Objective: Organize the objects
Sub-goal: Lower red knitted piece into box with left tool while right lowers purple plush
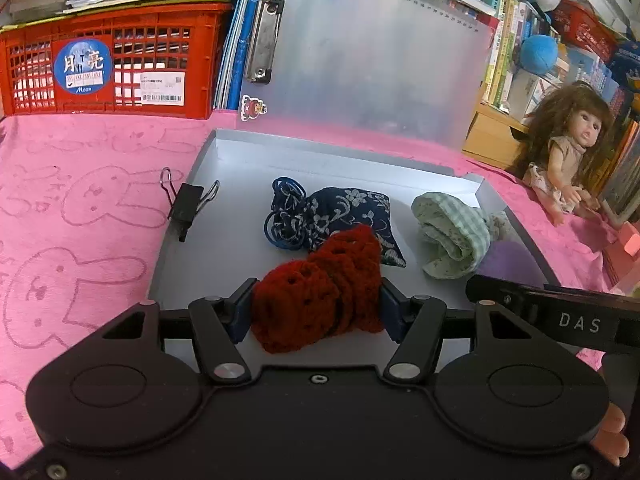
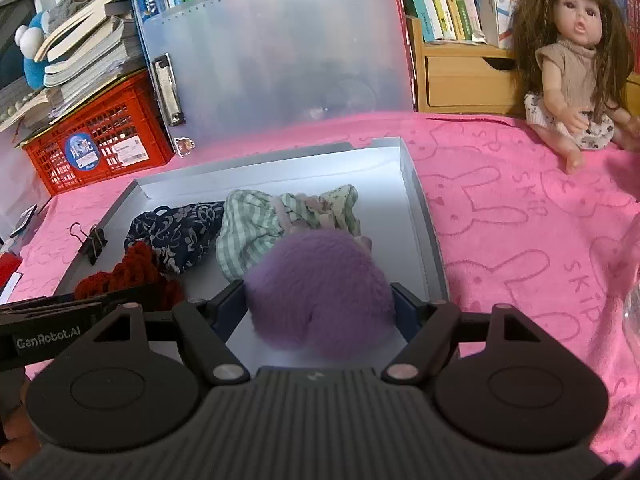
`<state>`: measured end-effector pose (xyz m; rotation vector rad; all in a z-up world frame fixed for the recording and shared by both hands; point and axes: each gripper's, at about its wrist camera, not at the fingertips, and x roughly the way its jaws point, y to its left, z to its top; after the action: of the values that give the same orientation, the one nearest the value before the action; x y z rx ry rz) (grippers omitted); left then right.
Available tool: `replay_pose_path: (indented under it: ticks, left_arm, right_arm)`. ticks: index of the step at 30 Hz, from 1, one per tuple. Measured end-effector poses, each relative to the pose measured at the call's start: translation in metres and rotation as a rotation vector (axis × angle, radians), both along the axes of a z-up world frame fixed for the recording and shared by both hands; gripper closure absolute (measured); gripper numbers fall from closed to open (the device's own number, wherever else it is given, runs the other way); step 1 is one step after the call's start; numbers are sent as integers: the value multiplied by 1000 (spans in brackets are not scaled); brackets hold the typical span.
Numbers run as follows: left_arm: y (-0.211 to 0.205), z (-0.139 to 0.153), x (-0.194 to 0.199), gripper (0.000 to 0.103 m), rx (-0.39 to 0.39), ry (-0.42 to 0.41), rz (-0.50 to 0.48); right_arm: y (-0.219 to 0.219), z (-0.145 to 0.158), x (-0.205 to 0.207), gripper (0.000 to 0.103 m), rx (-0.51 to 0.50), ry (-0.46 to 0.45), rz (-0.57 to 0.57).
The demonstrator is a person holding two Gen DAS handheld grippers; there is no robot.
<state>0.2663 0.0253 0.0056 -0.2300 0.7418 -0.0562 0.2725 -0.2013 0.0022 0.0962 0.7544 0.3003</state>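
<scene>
**Inspector:** Left gripper (image 1: 318, 306)?

**Assistant:** Clenched on a red crocheted piece (image 1: 320, 292), blue pads pressing it from both sides. It hangs over the near part of the grey tray (image 1: 224, 264).

**Inspector:** Right gripper (image 2: 320, 306)?

**Assistant:** Grasping a fluffy purple ball (image 2: 320, 292), squeezed between both pads, also above the tray's near end (whether it touches the floor of the tray, I cannot tell).

**Inspector:** Tray contents?

**Assistant:** A navy floral pouch (image 1: 348, 220) near the middle, with a green checked cloth bundle (image 1: 452, 236) just beside it towards the right wall. A black binder clip (image 1: 186, 206) sits on the left rim.

**Inspector:** Surroundings?

**Assistant:** The tray lies on a pink rabbit-print cloth (image 1: 80, 208). Behind it stand a translucent clipboard (image 1: 372, 60) and a red crate (image 1: 116, 68) stacked with books. A doll (image 2: 576, 68) sits on the cloth to the right, well apart from the tray.
</scene>
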Motion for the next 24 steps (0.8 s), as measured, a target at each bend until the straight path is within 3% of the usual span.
replay_pose_path:
  ticks: [24]
  left_arm:
    - [-2, -4, 14, 39, 25, -7, -8]
  right_arm:
    - [7, -3, 7, 25, -31, -8, 22]
